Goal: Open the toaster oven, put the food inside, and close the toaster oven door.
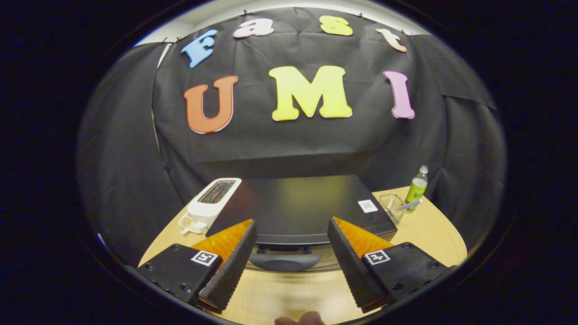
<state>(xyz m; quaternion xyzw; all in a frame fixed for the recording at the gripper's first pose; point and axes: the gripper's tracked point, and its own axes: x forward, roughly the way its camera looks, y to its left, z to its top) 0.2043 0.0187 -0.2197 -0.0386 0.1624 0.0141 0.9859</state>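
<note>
I see my gripper (292,239) released, fingers spread wide above the toaster oven (298,207); its door handle (284,261) sits between them. White toaster (212,201) beside the oven.

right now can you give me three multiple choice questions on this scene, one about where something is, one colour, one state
1. Where does the white toaster stand?
A. beside the black toaster oven, on the side away from the bottle
B. on top of the oven
C. inside the wire basket

2. What colour is the bottle by the wire basket?
A. red
B. green
C. blue

3. How is the tool standing?
A. shut on the oven's door handle
B. shut with nothing held
C. open, fingers either side of the door handle

Answers:
1 A, the toaster sits on the table against the oven's far side from the bottle.
2 B, its body is green under a pale cap.
3 C, a wide gap shows between the fingers.
</note>
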